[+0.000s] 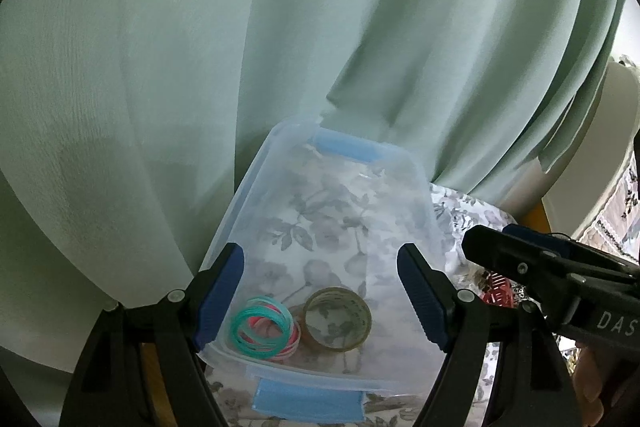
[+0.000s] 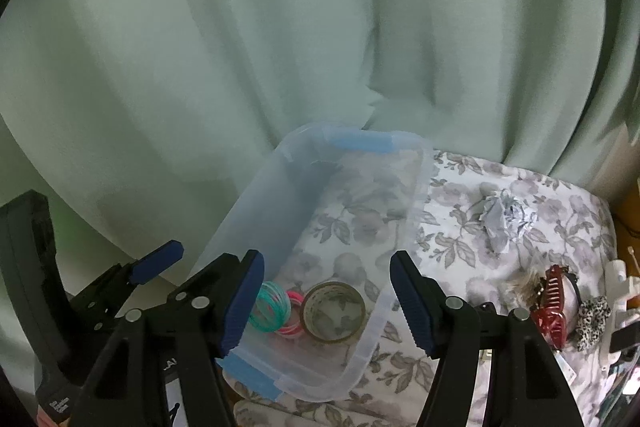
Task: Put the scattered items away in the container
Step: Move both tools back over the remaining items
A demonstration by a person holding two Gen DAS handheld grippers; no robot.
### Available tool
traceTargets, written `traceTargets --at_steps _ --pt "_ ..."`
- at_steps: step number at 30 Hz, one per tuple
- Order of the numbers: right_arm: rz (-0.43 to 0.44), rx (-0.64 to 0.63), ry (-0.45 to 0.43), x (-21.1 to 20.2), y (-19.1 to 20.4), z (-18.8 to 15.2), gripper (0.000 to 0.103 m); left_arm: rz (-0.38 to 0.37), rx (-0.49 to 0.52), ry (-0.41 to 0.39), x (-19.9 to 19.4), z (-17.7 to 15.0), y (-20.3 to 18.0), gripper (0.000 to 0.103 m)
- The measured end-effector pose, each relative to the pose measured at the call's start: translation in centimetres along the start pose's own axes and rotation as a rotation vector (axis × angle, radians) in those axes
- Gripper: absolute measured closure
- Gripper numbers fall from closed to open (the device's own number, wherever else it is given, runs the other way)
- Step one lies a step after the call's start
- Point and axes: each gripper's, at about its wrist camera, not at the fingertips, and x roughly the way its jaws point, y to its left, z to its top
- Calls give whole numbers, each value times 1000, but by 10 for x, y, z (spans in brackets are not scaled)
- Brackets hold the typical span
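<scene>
A clear plastic container (image 1: pixel 240 211) with blue latches stands on a floral cloth. Inside it lie a bunch of teal and pink rings (image 1: pixel 262 331) and a roll of tape (image 1: pixel 338 319). My left gripper (image 1: pixel 320 295) hangs open above the container's near end with nothing between its fingers. My right gripper (image 2: pixel 328 303) is open and empty too, over the same container (image 2: pixel 418 195), rings (image 2: pixel 272 311) and tape (image 2: pixel 334 311). On the cloth to the right lie a crumpled paper ball (image 2: pixel 504 219), a red hair claw (image 2: pixel 552 311) and a spotted scrunchie (image 2: pixel 594 319).
A pale green curtain (image 1: pixel 240 47) hangs close behind the container. The right gripper (image 1: pixel 490 237) reaches in at the right of the left wrist view, above the red claw (image 1: pixel 498 293). White clutter (image 2: pixel 618 291) sits at the cloth's far right edge.
</scene>
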Motion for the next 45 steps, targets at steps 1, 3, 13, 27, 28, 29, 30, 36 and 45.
traceTargets --at_steps 1,3,13,27,28,29,30,36,45 --pt "0 6 -4 -3 -2 -1 33 0 1 -3 -2 0 -2 23" --pt "0 16 -14 -8 -6 -3 33 -5 -4 -7 -4 0 -5 23" --pt "-36 70 -87 -44 -28 -19 30 -77 -34 -64 -22 1 -24 23" --pt "-152 217 -153 -96 -102 -80 23 -204 101 -40 -20 -23 -105 23" --pt "-172 229 -149 -98 -109 -87 23 -209 119 -28 -18 -28 -113 23" --pt "-191 241 -145 -101 -117 -94 23 -214 136 -15 -15 -32 -122 23" --pt "-207 256 -140 -104 -126 -101 23 -218 152 -3 -13 -36 -129 23" --pt "-292 386 -90 -112 -178 -148 23 -227 209 48 0 -60 -164 23" --pt "-361 527 -3 -109 -236 -221 23 -229 317 119 18 -107 -200 23"
